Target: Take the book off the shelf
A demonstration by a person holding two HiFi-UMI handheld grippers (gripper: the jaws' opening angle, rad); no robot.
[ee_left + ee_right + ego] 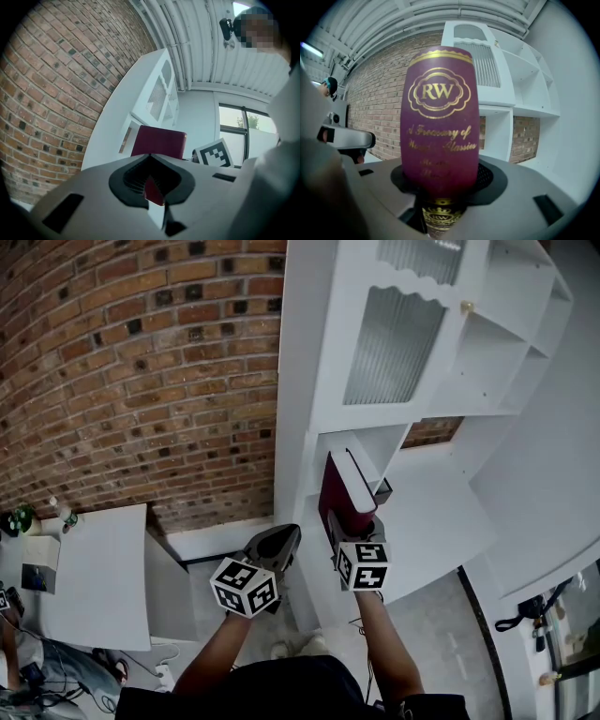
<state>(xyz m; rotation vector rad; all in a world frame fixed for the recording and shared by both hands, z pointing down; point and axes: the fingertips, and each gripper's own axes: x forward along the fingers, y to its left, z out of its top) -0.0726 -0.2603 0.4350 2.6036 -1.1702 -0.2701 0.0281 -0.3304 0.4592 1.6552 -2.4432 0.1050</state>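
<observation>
A maroon book (pixel 345 486) with gold lettering is clamped at its lower end in my right gripper (pixel 360 521). It stands in front of the open compartment (pixel 386 444) of the white shelf unit (pixel 309 381). In the right gripper view the book's spine (pixel 440 117) rises upright between the jaws of the right gripper (pixel 440 176), with the shelf unit behind it. My left gripper (pixel 281 540) hangs just left of the book, jaws together and empty. From the left gripper (pixel 150 158) I see the book's cover (pixel 158 141) and the right gripper's marker cube (pixel 214 153).
A brick wall (pixel 141 362) runs left of the shelf unit. Ribbed glass doors (pixel 394 343) sit above the compartment, and a white counter (pixel 441 521) spreads to its right. A white table (pixel 98 573) stands at the lower left.
</observation>
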